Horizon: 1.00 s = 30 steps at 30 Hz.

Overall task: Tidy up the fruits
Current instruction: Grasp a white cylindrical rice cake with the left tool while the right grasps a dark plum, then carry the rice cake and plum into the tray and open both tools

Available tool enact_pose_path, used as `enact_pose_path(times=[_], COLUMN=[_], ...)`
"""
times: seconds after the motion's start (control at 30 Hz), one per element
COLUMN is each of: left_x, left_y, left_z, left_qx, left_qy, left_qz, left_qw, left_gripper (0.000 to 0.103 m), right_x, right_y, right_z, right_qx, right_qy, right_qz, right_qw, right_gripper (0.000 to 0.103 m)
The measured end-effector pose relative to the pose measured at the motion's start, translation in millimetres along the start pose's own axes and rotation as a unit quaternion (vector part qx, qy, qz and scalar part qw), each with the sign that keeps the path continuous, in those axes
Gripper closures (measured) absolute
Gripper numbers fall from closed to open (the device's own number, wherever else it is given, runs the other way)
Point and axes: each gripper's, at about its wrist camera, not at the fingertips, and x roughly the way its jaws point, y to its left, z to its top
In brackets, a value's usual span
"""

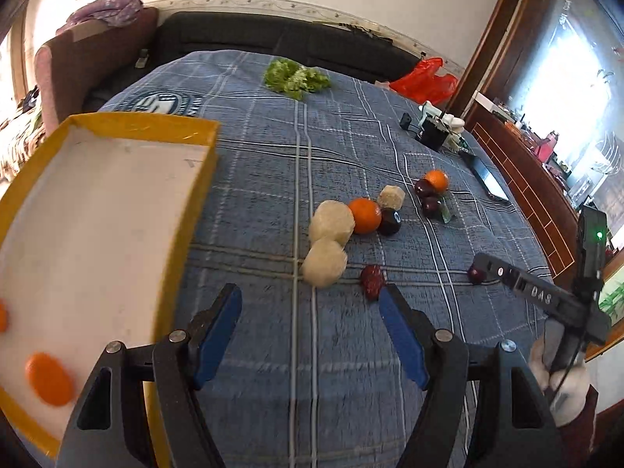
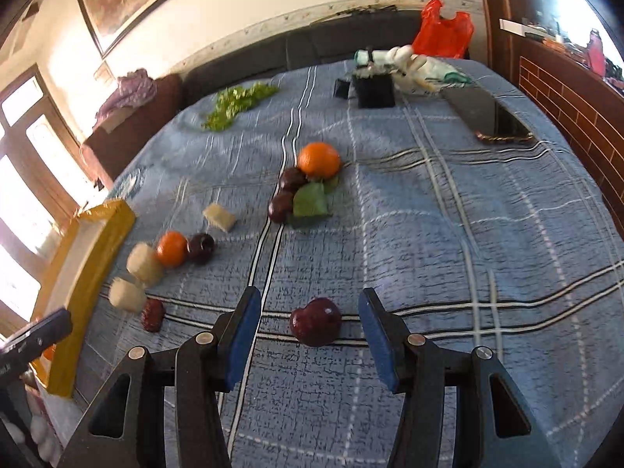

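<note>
A yellow box [image 1: 195,179] with a white floor holds an orange [image 1: 48,378] at the left; it also shows in the right wrist view [image 2: 84,273]. My left gripper [image 1: 310,304] is open and empty over the blue cloth, just short of two pale peeled fruits [image 1: 325,261] and a dark red berry [image 1: 372,280]. My right gripper [image 2: 310,310] is open, with a dark red plum [image 2: 316,321] lying on the cloth between its fingers. Beyond it lie an orange [image 2: 171,247], another orange [image 2: 319,160], more plums [image 2: 280,204] and a green leaf [image 2: 310,202].
Lettuce [image 1: 296,76] lies at the far side of the table. A black box and white items [image 2: 376,87], a phone [image 2: 487,115] and a red bag [image 2: 442,33] sit at the far right. A dark sofa runs behind. A wooden cabinet stands to the right.
</note>
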Motion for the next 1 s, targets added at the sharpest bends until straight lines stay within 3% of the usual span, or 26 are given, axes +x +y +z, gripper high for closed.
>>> enact_pose_path(times=[0.17,0.43,0.57,0.7,1.0], left_x=[32,59,58,51,9], left_y=[-2,-9,-14,-14,-11], left_z=[11,10,7,7,4], left_qx=[0.005,0.026,0.037,0.034,0.03], left_qy=[0.003,0.019,0.01,0.0,-0.041], left_qz=[0.005,0.003,0.01,0.018,0.023], left_qw=[1.0,0.9995,0.9992,0.9993,0.9985], left_gripper=[0.036,0.071,0.073,0.073,0.073], right_x=[11,15,16,15,8], right_y=[3,15,15,13,13], right_z=[-4,-9,-10,-10,-10], right_qx=[-0.015,-0.046,-0.049,-0.047,-0.045], right_qy=[0.011,0.018,0.018,0.014,-0.006], right_qz=[-0.006,-0.021,-0.03,-0.045,-0.048], right_qw=[1.0,0.999,0.998,0.998,0.998], right_gripper=[0.047,0.047,0.054,0.071,0.071])
